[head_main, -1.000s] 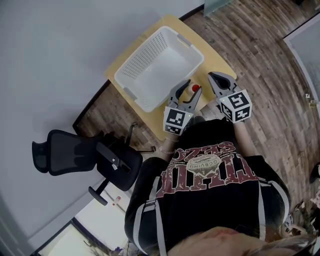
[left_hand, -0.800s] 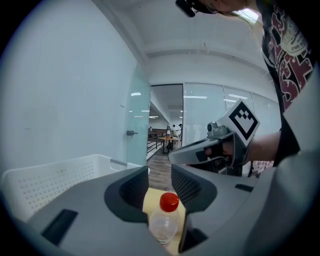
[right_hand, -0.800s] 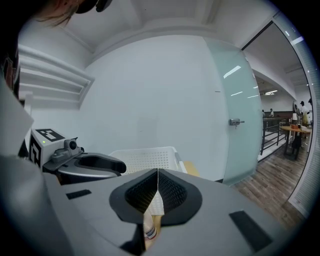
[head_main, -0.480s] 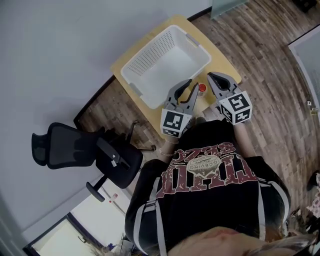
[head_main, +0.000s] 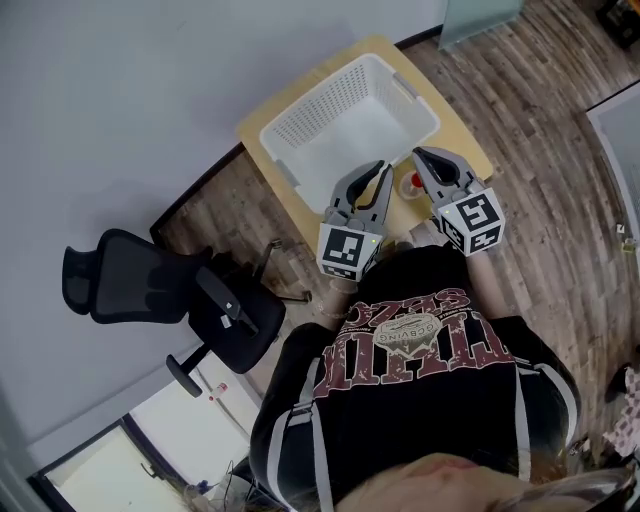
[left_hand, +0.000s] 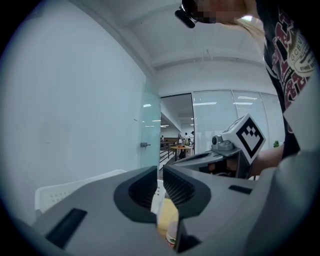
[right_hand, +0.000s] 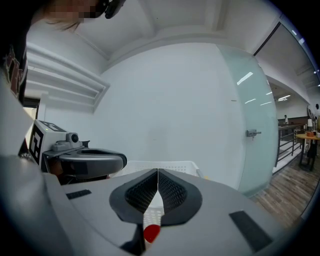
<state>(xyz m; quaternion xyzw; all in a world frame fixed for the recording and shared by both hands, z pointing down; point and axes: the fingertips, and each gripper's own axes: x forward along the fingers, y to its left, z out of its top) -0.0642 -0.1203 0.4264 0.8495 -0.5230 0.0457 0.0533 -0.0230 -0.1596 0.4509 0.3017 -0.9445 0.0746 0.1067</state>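
As seen from the head view, item: small clear bottle (head_main: 415, 184) with red cap, upright on the table (head_main: 458, 140), long axis vertical, just beside the white basket (head_main: 350, 125) at its 4 o'clock.

Placed between the two grippers: at about 4 o'clock of the left gripper (head_main: 383, 170), at 6 o'clock of the right gripper (head_main: 418, 155). Near both, apparently touching neither.

- **Left gripper:** fingers narrow, only a slim gap between the tips, nothing clamped. In the left gripper view, bottle (left_hand: 172, 236) low at 6 o'clock, beyond and below the tips, in line with the gap.
- **Right gripper:** fingers closed tip to tip, empty. In the right gripper view, red cap (right_hand: 151, 233) at 6 o'clock, directly under the closed tips.

Judged nearer: the right gripper, by a little, though closed. Left fingers aligned with the bottle but too narrow for its body as they stand.
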